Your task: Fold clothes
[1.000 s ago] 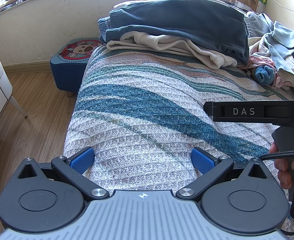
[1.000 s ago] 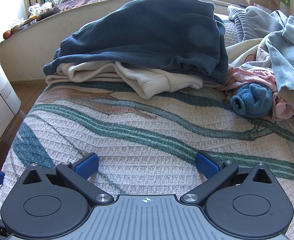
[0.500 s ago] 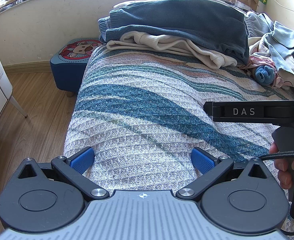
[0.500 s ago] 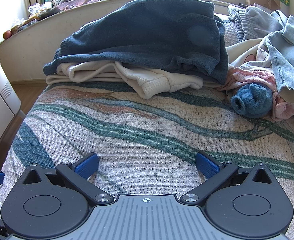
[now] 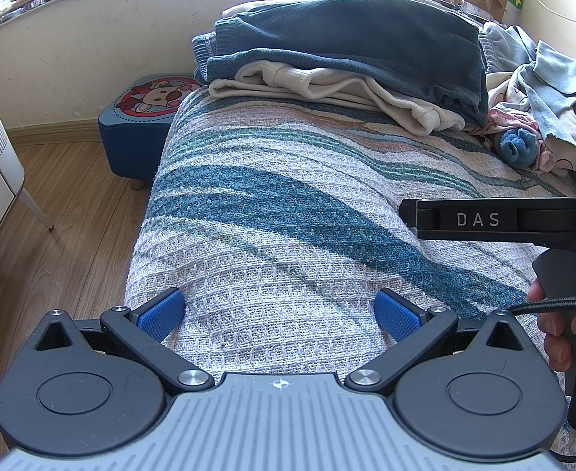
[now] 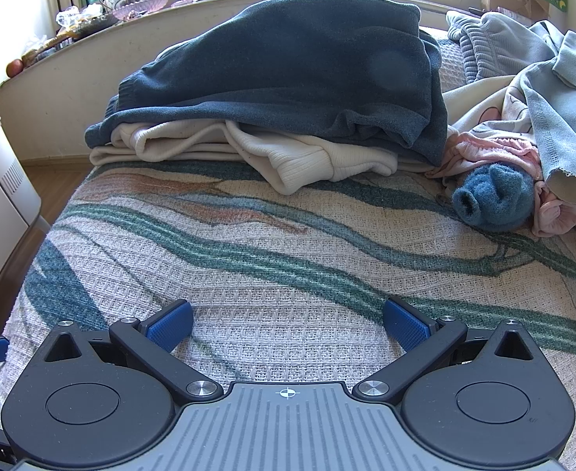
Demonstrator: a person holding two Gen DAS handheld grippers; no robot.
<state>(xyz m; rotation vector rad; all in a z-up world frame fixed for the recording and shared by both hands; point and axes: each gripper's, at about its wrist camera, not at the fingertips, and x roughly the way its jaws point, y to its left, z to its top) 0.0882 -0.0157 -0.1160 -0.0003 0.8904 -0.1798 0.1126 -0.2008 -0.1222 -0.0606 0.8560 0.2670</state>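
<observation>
Fingers (image 5: 161, 313) spread; only left view shows stool (image 5: 139, 117).

2 folded garments (image 6: 288, 90), 1 blue sock roll (image 6: 492, 200), 1 stool (image 5: 143, 125)

Folded stack (image 6: 288, 90) at the bed's (image 6: 288, 274) far end.
Loose clothes (image 6: 531, 117) lie right of it; a stool (image 5: 139, 125) stands left of the bed.
</observation>
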